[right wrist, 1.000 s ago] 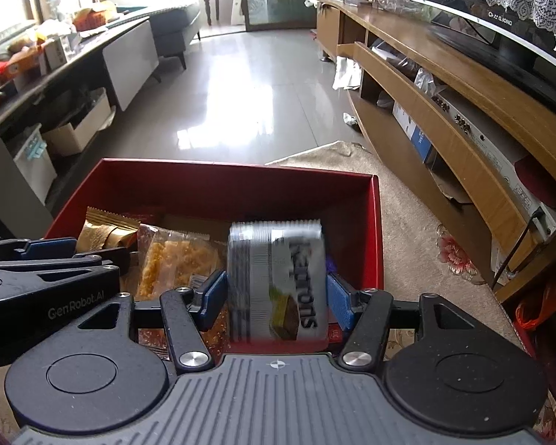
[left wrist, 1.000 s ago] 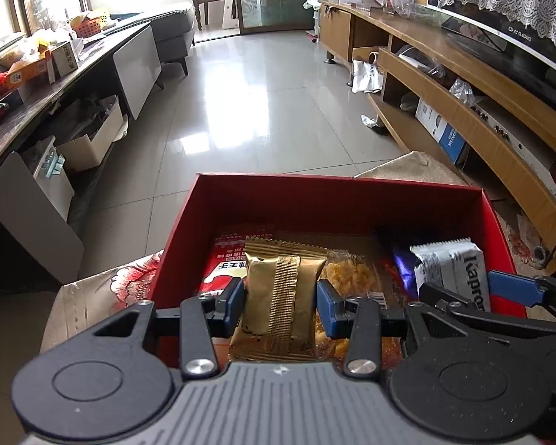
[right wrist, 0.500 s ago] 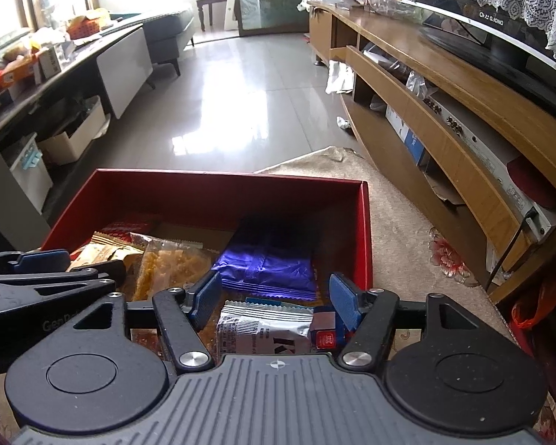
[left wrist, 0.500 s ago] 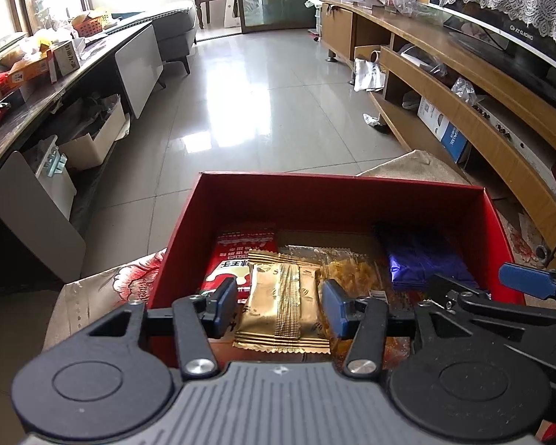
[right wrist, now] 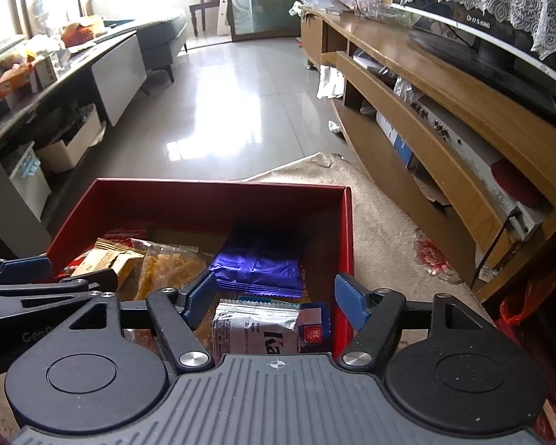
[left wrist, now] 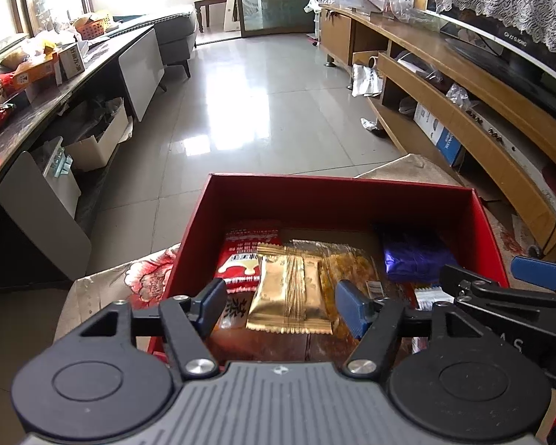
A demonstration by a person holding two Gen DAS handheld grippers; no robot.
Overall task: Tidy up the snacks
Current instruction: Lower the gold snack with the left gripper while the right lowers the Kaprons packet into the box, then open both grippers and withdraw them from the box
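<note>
A red box (left wrist: 337,194) (right wrist: 218,200) holds several snack packets. A gold packet (left wrist: 291,293) lies flat in it, on a clear bag of yellow snacks (left wrist: 352,270), beside a red packet (left wrist: 246,259). A purple packet (left wrist: 413,257) (right wrist: 259,269) lies at the right. A silver packet (right wrist: 257,330) lies at the near right of the box. My left gripper (left wrist: 283,306) is open above the gold packet, not touching it. My right gripper (right wrist: 274,306) is open above the silver packet, empty.
The box stands on a floral cloth (left wrist: 129,282). A long wooden TV cabinet (right wrist: 444,111) runs along the right. A dark counter with clutter (left wrist: 37,85) and white boxes runs along the left. Shiny tiled floor (left wrist: 263,111) lies ahead.
My left gripper let go of the gold packet, which now lies flat in the box. My right gripper let go of the silver packet, which dropped in. Both jaws opened wider.
</note>
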